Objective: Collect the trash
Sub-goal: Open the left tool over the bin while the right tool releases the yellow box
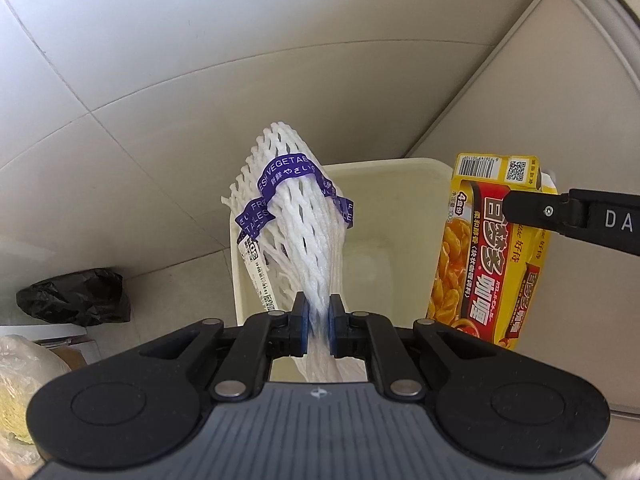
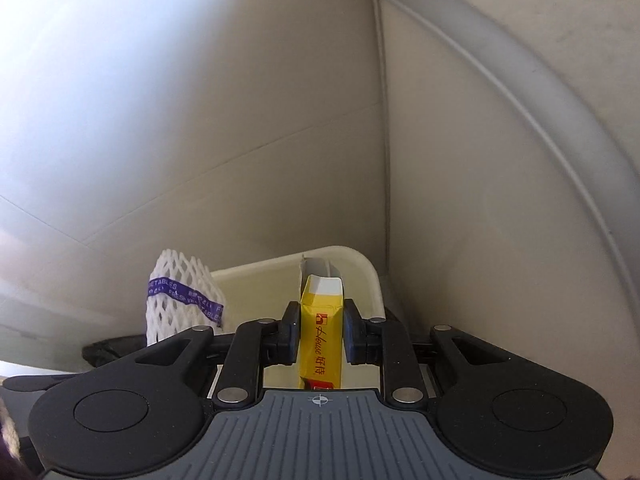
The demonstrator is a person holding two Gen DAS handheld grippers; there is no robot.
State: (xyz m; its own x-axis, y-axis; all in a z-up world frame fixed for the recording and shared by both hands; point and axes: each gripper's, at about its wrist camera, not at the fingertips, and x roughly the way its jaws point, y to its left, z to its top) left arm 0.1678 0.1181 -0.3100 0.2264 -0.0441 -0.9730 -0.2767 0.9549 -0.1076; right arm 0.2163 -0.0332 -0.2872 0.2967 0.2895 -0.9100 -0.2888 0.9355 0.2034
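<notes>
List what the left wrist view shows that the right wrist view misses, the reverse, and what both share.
Only the left wrist view: the curry box's printed front with barcode, a clear plastic bag at lower left, and the left gripper shut on the foam net's end.

Only the right wrist view: the box's narrow yellow side and open top flap, clamped in the right gripper.

Both: the foam net with its purple band, the curry box, the cream bin beneath them, a black bag and the tiled floor.
</notes>
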